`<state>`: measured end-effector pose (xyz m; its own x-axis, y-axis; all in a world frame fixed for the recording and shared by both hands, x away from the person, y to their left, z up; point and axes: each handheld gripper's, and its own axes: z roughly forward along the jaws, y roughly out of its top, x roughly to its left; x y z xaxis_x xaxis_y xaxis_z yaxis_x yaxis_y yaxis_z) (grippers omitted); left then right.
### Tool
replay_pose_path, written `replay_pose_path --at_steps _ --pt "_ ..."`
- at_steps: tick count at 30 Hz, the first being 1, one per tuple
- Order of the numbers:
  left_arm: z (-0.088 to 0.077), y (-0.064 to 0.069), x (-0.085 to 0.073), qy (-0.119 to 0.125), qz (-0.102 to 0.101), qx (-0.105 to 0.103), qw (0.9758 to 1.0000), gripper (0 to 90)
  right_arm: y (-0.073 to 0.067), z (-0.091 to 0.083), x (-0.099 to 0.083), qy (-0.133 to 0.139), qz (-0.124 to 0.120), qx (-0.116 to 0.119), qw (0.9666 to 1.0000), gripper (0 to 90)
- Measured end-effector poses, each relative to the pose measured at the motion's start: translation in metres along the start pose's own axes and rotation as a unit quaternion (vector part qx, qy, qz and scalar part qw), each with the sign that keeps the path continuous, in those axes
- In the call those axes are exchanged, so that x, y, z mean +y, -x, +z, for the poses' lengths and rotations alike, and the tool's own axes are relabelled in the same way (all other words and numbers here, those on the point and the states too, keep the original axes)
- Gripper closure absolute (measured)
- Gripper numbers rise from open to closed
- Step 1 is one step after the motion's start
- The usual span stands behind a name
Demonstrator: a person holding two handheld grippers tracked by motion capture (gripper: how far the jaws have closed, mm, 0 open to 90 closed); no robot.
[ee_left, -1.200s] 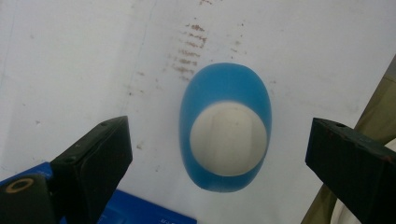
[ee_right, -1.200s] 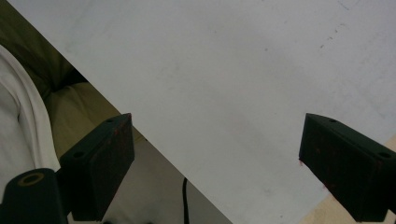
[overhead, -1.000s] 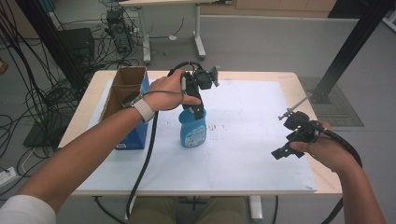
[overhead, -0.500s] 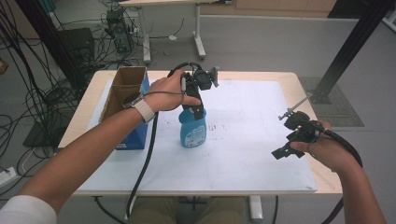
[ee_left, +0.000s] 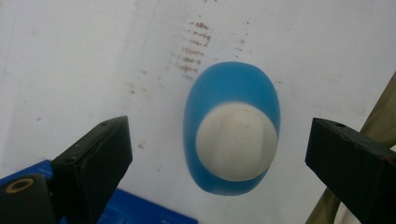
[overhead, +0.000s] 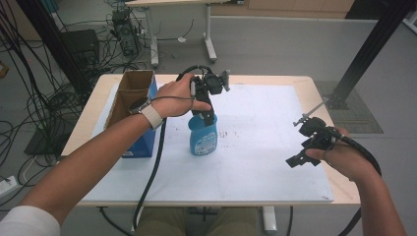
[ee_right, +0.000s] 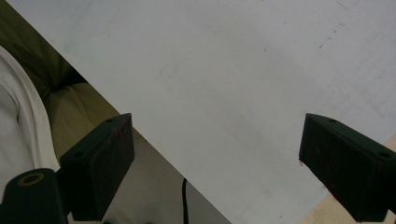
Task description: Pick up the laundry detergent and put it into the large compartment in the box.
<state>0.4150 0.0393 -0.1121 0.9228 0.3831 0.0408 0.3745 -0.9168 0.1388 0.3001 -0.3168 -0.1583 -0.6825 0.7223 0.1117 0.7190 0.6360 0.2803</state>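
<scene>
Toward the left edge of the table (overhead: 88,129), beside the white sheet (overhead: 265,147) covering most of the top: an open cardboard box with blue sides (overhead: 132,105), standing near the far-left corner, presumably parked there as a source or a destination for bottles. Just to its right, roughly midway between the near and far edges and left of centre: a blue bottle (overhead: 203,136), upright on the sheet, close to the box yet apart from it. Directly above that bottle: the left gripper (overhead: 206,117), pointed straight down, likely lined up for a grasp from the top. Seen along that gripper: jaws spread wide, one to each side of the bottle (ee_left: 232,128) with clear gaps both ways, pinching nothing, which suits a descent around the neck before closing. About the bottle itself: translucent blue body, oval from above, pale rounded cap in the middle, a label with blue print on the front, faint brownish smudges on the sheet just beyond it. Farther right, over the sheet's near-right corner and well apart from the bottle: the right gripper (overhead: 301,158), held low in the hand, jaws likewise spread and empty, the sheet's edge running between them, seemingly kept out of the way while the left side does the work.
</scene>
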Motion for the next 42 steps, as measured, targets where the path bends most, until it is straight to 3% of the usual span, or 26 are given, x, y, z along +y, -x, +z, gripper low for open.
replay_pose_path --at_steps 42 --pt "0.0010 0.0012 0.0001 -0.001 0.001 0.003 1.0000 7.9 -0.0002 -0.0009 -0.0010 0.000 0.000 0.000 1.0000 10.5"
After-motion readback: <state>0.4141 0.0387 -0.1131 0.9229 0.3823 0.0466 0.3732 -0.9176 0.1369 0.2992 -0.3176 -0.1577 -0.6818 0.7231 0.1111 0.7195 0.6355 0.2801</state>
